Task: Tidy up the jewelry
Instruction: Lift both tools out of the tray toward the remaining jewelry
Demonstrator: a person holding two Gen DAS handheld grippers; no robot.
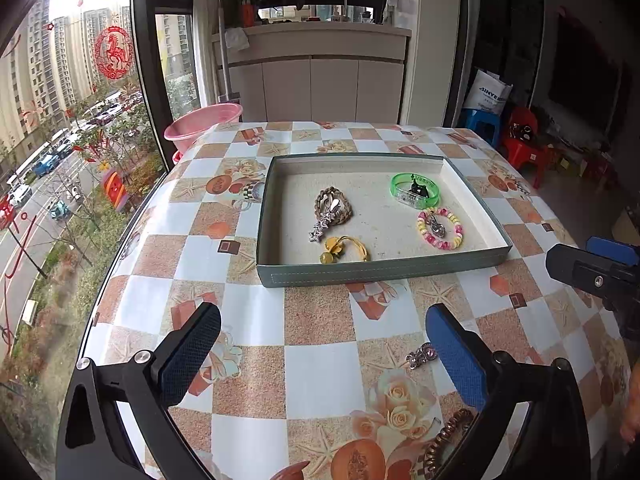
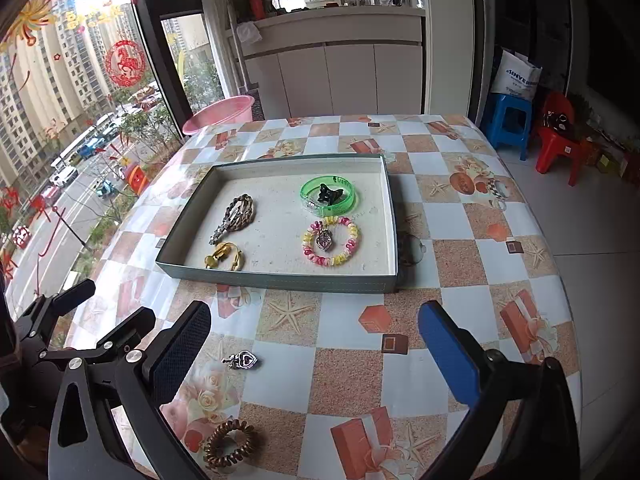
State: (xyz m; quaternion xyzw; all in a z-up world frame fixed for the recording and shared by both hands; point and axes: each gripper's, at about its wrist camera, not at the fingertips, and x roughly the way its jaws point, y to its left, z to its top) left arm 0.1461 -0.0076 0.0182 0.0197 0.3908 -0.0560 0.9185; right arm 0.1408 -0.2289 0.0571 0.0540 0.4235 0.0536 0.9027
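Two pieces left outside tray (image 2: 280, 280)
Both grippers, left (image 1: 322, 354) and right (image 2: 314, 346), wide open, empty; next: right closes on charm (image 2: 242, 360) near tray front, coil (image 2: 232, 446) after

One tray (image 2: 280, 280) holds three bracelets (image 2: 329, 195) (image 2: 331, 242) (image 2: 240, 208), two pendants (image 2: 324, 240) (image 2: 219, 230), one clip (image 2: 329, 194), one flower (image 2: 224, 258). Outside it lie one pendant (image 2: 243, 360) and one coil tie (image 2: 231, 446).

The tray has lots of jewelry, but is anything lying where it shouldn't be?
Yes. A silver heart charm and a brown coil hair tie lie on the tablecloth in front of the tray, not inside it like the other pieces.
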